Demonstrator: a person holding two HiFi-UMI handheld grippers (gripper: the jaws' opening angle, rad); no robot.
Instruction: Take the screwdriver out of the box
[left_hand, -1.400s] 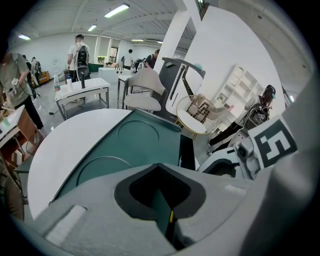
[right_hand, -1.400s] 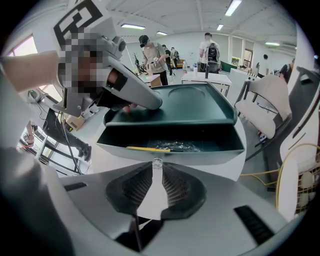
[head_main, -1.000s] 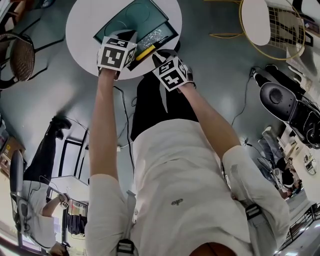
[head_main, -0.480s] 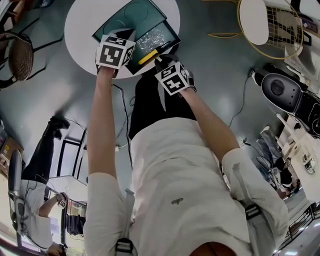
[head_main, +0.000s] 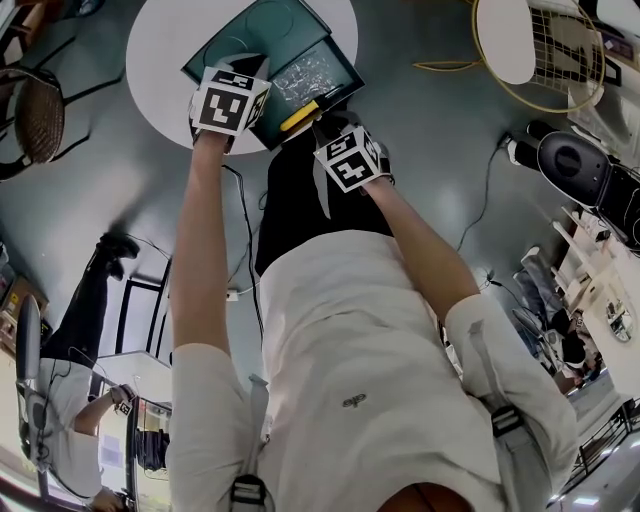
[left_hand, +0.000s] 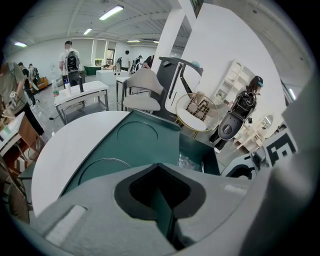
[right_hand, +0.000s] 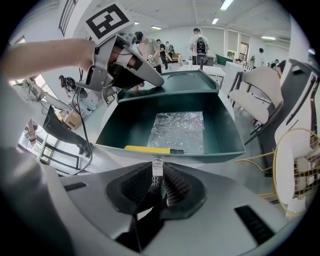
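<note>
On the round white desk (head_main: 165, 50), toward its near edge, the green box (right_hand: 225, 155) is seen open, its lid (right_hand: 185, 80) tipped up at the far side. The lid is clamped at its left side by the left tongs (left_hand: 169, 212), which are closed on it, so the box is held open.

The yellow-handled screwdriver (right_hand: 147, 149) is not yet taken. It is laid inside the box along the near wall, with a crinkled foil sheet (right_hand: 179, 130) just beyond it on the floor of the box. The right tongs (right_hand: 157, 172) are poised just outside that wall and are drawn narrow, their ribbed pads almost together. A thin silvery strip (right_hand: 157, 166) is seen at their tips, and what it is cannot be told.

Trouble is judged likeliest at the pickup. With the handle so close to the wall, little room is left for one jaw, so the tool may be nudged or rolled away rather than gripped, or the foil caught with it. Should the left grip slip, the lid could be dropped onto the right tongs.
</note>
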